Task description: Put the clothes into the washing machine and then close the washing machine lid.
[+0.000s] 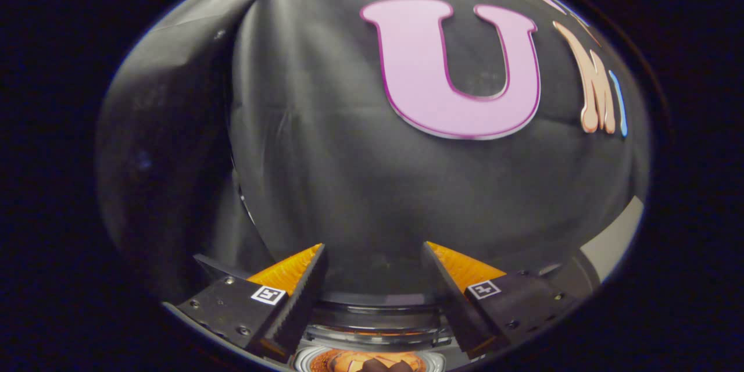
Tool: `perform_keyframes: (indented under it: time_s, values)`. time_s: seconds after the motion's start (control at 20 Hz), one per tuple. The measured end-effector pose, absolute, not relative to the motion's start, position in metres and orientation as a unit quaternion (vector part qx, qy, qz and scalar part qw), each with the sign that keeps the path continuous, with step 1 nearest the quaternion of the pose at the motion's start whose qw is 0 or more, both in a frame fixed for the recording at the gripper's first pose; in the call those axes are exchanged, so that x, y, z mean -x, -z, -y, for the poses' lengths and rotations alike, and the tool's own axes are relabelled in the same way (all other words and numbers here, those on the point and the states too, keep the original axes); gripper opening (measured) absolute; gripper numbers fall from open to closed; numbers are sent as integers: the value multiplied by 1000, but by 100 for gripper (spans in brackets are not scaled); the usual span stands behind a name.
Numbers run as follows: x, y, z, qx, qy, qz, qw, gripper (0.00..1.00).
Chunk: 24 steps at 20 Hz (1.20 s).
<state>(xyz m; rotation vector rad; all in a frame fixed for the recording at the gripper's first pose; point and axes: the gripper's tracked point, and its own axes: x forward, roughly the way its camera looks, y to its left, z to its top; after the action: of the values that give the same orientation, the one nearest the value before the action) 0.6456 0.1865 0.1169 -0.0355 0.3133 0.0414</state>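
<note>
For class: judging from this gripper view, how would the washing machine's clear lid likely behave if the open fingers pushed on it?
The lid looks like rigid clear plastic with a curved rim, so it would probably swing as one stiff piece, not flex. Its glossy surface may let the ridged fingers slide somewhat. The gripper is open and holds nothing; the orange clothes beneath look soft, likely floppy.

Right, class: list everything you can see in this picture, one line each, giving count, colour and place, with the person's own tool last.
Booth wall cloth: one, black, creased, hanging beyond the fingers.
Washing machine opening: one, grey and clear rings, low between the fingers.
Contents inside the opening: orange with something dark; too little shows to name them.
Pale panel: one, off-white, past the right-hand finger.
Gripper: one, black with orange fingers; jaws stand open, holding nothing.
</note>
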Motion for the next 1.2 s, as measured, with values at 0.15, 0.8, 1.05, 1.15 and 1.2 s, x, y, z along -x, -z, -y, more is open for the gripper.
perform_keyframes:
  time_s: [0.15, 0.8, 1.05, 1.15, 1.2]
  values:
    - [-644, -119, -184, 18, -15, -166, 986, 100]
    - [-642, -115, -186, 19, -30, -171, 985, 99]
    - [-645, -115, -186, 18, -40, -168, 985, 99]
    - [-644, -116, -186, 18, -43, -174, 984, 99]
    - [-643, -116, -186, 16, -46, -176, 983, 99]
